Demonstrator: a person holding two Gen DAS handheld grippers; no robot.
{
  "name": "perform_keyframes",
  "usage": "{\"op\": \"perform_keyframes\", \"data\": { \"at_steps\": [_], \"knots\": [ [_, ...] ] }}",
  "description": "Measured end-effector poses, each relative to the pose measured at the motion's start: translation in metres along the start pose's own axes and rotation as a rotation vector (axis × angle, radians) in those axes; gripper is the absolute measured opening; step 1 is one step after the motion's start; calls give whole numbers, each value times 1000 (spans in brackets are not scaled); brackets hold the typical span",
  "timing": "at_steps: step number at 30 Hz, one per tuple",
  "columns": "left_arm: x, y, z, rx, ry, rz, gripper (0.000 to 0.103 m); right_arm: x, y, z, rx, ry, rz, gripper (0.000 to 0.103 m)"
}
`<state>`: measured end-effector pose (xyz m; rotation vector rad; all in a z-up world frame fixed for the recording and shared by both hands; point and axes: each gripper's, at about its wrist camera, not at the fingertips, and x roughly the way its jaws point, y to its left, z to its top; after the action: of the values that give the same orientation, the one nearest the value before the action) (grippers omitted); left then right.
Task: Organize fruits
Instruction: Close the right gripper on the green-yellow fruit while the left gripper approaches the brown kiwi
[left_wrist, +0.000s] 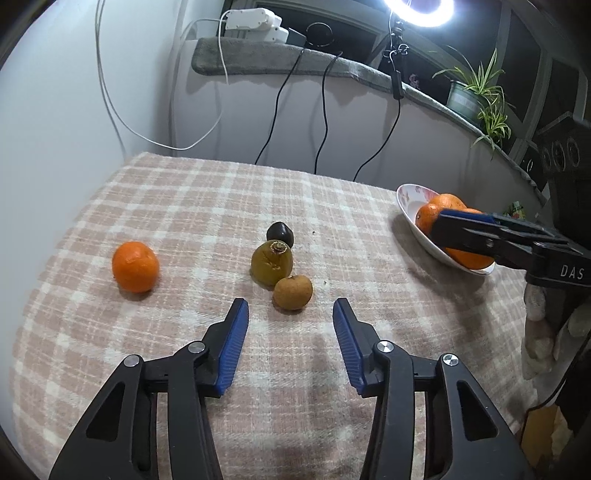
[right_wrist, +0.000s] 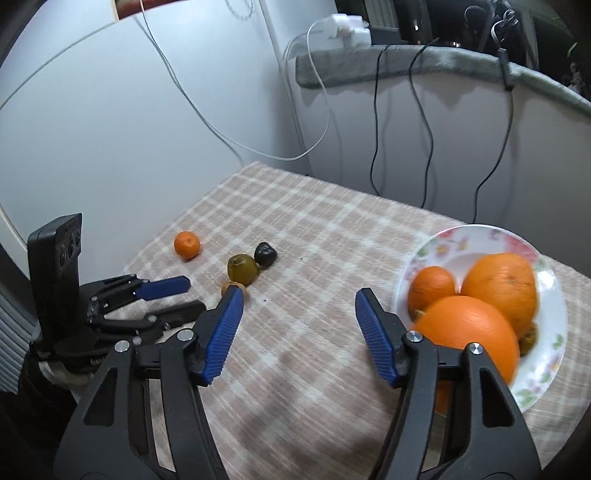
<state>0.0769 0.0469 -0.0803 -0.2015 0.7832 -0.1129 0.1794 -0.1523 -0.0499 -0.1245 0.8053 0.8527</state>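
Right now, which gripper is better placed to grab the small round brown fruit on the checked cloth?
Left. The left gripper is open, with the small round brown fruit just ahead of its fingertips. The right gripper is open beside the floral plate.

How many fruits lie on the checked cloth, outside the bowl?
4. An orange mandarin lies alone at the left. A dark fruit, a green one and a brown one cluster in the middle. None seems hidden.

Small brown fruit (right_wrist: 231, 286) mostly hidden behind right claw (right_wrist: 299, 301) finger; bowl (right_wrist: 480, 236) fruit blurred.
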Motion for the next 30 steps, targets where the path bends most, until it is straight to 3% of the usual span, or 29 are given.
{"op": "perform_keyframes", "data": {
  "at_steps": [2,7,12,24,30],
  "knots": [
    [3,0,1,6,7,5,45,8,7,5,-3,19,-8,58],
    [7,1,1,7,19,0,44,16,39,13,-140,15,-43,58],
    [11,0,3,9,29,-10,42,36,50,24,-162,49,-23,57],
    [24,2,7,-5,50,-24,42,98,27,38,91,252,212,46],
    [31,1,9,0,69,-23,42,115,22,36,143,297,222,46]
  ]
}}
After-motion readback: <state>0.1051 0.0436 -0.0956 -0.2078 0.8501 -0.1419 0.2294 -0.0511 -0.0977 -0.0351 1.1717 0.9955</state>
